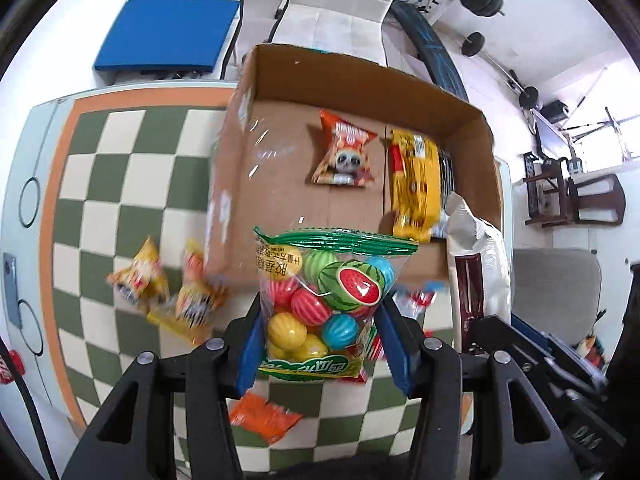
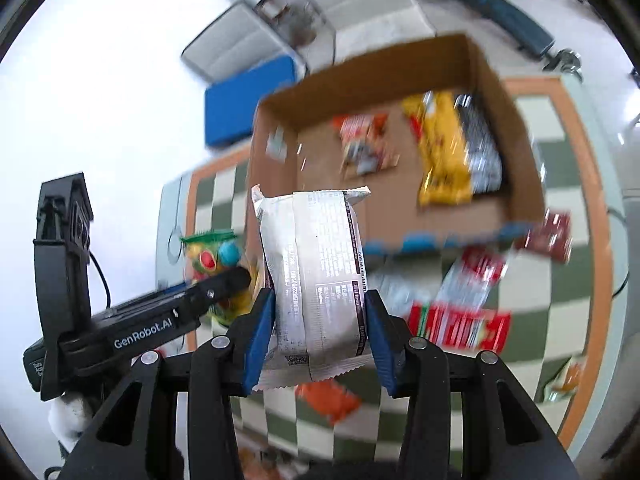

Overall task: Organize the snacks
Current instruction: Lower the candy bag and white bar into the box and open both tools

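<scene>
Above the checkered table (image 1: pixel 120 168), my left gripper (image 1: pixel 320 340) clamps a clear bag of watermelon candies (image 1: pixel 324 304) while my right gripper (image 2: pixel 316 328) pinches a white snack packet (image 2: pixel 316 276), both poised at the near edge of the cardboard box (image 1: pixel 472 120).
</scene>
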`<state>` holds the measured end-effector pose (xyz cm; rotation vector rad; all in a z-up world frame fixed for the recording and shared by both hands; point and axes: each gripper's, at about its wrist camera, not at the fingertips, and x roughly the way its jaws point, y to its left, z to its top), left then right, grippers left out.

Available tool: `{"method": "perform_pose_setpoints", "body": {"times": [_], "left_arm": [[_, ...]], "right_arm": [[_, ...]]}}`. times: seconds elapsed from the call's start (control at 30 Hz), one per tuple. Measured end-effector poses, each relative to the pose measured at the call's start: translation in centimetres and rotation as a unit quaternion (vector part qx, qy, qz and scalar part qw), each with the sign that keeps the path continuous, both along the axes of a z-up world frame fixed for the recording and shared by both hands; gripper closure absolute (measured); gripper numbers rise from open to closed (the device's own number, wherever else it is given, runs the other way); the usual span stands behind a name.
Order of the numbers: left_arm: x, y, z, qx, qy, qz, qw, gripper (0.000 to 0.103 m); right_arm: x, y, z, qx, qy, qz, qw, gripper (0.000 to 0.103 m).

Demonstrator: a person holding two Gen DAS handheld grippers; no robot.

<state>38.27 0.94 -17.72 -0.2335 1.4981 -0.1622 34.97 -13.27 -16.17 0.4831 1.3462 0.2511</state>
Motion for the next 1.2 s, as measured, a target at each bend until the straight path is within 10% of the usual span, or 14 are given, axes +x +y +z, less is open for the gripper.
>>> {"method": "perform_pose_setpoints", "body": {"times": [0.5,0.87,1.0,1.2], "left_arm": [[8.6,-2.0,-11.1,-0.003,0.12,0.014,0.9926,0.053],[8.8,-2.5,-13.4,-0.011,0.156,0.009,0.9877,0.053],[8.6,-2.5,-12.9,0.014,0.141,-0.004,0.99,0.046],[8.2,-2.4,-10.8,0.03,0.108,-0.006,0.9937,0.015]], "right_arm": [[9.2,1.0,-10.2,-0.084,0.052,-0.023,0.995,0.055],[11.0,2.5,-13.5,-0.108,0.068,-0.005,0.992,0.054],[11.4,2.3,-14.5,-0.105,0.094,0.001,0.99,0.012],[11.2,1.6,-14.0,-0.117,0.1,0.005,0.988,0.01]]}}
